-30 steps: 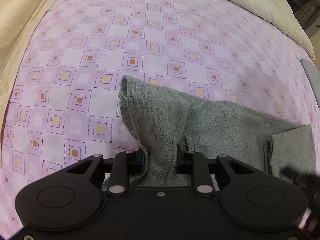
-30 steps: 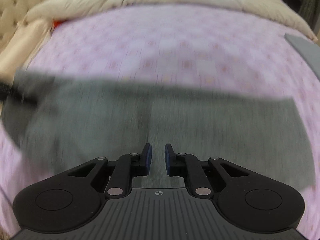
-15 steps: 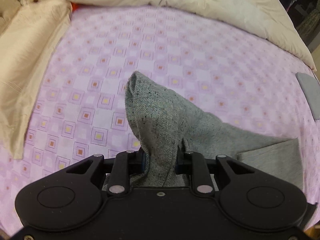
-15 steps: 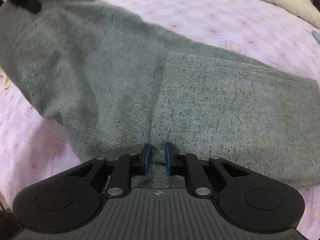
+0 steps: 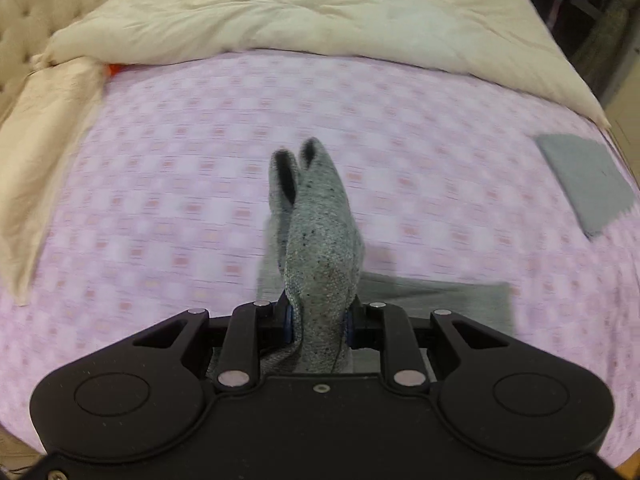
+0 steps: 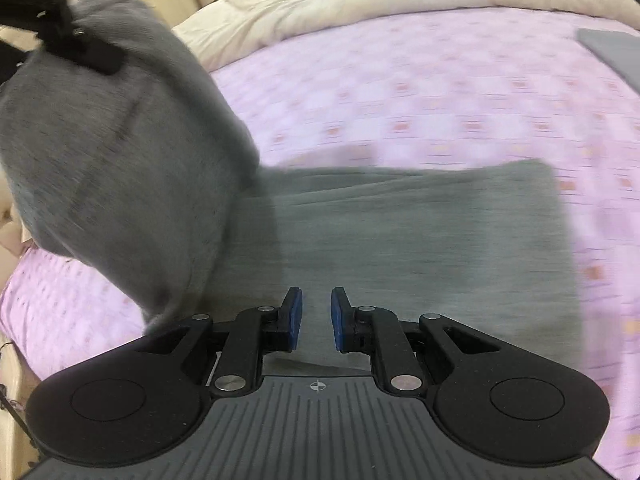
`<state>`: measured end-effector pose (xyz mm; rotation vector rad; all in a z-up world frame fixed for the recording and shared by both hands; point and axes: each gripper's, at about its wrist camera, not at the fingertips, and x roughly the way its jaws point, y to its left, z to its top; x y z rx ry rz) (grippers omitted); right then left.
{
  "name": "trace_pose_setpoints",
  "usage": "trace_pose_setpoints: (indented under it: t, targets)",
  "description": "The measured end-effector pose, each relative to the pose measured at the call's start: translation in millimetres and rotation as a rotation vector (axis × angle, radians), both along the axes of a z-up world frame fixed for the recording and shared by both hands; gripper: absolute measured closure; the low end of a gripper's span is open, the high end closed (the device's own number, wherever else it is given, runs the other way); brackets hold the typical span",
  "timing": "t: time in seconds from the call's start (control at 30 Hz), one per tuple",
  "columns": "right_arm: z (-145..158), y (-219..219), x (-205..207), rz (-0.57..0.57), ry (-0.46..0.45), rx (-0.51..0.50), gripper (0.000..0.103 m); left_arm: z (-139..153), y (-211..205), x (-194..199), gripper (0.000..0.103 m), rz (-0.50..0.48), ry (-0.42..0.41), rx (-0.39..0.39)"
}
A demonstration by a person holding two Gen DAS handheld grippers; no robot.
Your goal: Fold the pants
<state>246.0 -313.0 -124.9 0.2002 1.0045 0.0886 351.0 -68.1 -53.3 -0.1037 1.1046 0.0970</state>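
Note:
The grey speckled pants (image 5: 320,248) lie on the purple patterned bedsheet (image 5: 180,160). My left gripper (image 5: 318,316) is shut on a bunched end of them, and that end stands up in a peak between the pads. In the right wrist view this lifted end (image 6: 120,160) hangs at the left from the left gripper (image 6: 80,48), while the rest of the pants (image 6: 400,232) lies flat. My right gripper (image 6: 316,312) hovers over the flat part, its blue pads a narrow gap apart with nothing pinched.
A cream duvet (image 5: 320,20) is heaped along the far side of the bed. A cream pillow (image 5: 40,140) lies at the left below a tufted headboard (image 5: 24,12). A folded grey cloth (image 5: 580,184) rests near the right edge.
The left gripper has risen and pulled back, lifting the pants' end clear of the bed. The right gripper has shifted over the flat part of the pants, pads still slightly apart.

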Motion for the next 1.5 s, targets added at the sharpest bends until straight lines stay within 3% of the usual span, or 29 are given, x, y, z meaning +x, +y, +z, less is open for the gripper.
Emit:
trace_pose_setpoints:
  t: [0.23, 0.3, 0.4, 0.57, 0.7, 0.77, 0.9, 1.1, 1.13, 1.2, 1.33, 1.5]
  targets:
    - [-2, -60, -28, -0.135, 0.049, -0.064, 0.085, -72, -128, 26, 0.067, -0.13, 0.108, -0.072]
    - [0, -70, -36, -0.152, 0.048, -0.063, 0.075, -77, -150, 25, 0.067, -0.179, 0.116, -0.072]
    - [10, -78, -42, -0.165, 0.019, -0.054, 0.073, -60, -161, 11, 0.062, -0.247, 0.049, -0.08]
    - [23, -89, -27, -0.176, -0.068, -0.012, 0.067, -63, -117, -10, 0.059, -0.261, -0.014, 0.049]
    - [21, -93, -5, -0.188, -0.097, 0.082, 0.06, -101, -56, -33, 0.059, -0.163, 0.061, 0.187]
    - [12, -99, 10, -0.192, -0.076, 0.115, 0.059, -117, -29, -47, 0.059, -0.124, 0.101, 0.22]
    - [-11, -102, 34, -0.213, 0.011, 0.101, 0.054, -138, 10, -75, 0.059, -0.087, 0.162, 0.186]
    - [-26, -91, 38, -0.215, 0.08, 0.107, 0.046, -144, 28, -102, 0.053, -0.083, 0.138, 0.126]
    - [-27, -89, 41, -0.211, 0.096, 0.113, 0.047, -145, 29, -103, 0.05, -0.085, 0.131, 0.124]
    - [-22, -80, 44, -0.176, 0.116, 0.109, 0.076, -144, 32, -104, 0.049, -0.097, 0.114, 0.12]
    - [0, -56, 45, -0.102, 0.082, 0.0, 0.085, -151, 30, -109, 0.048, -0.151, 0.089, 0.111]
    - [24, -52, 39, -0.102, 0.028, 0.008, 0.094, -166, 13, -109, 0.043, -0.266, 0.081, 0.189]
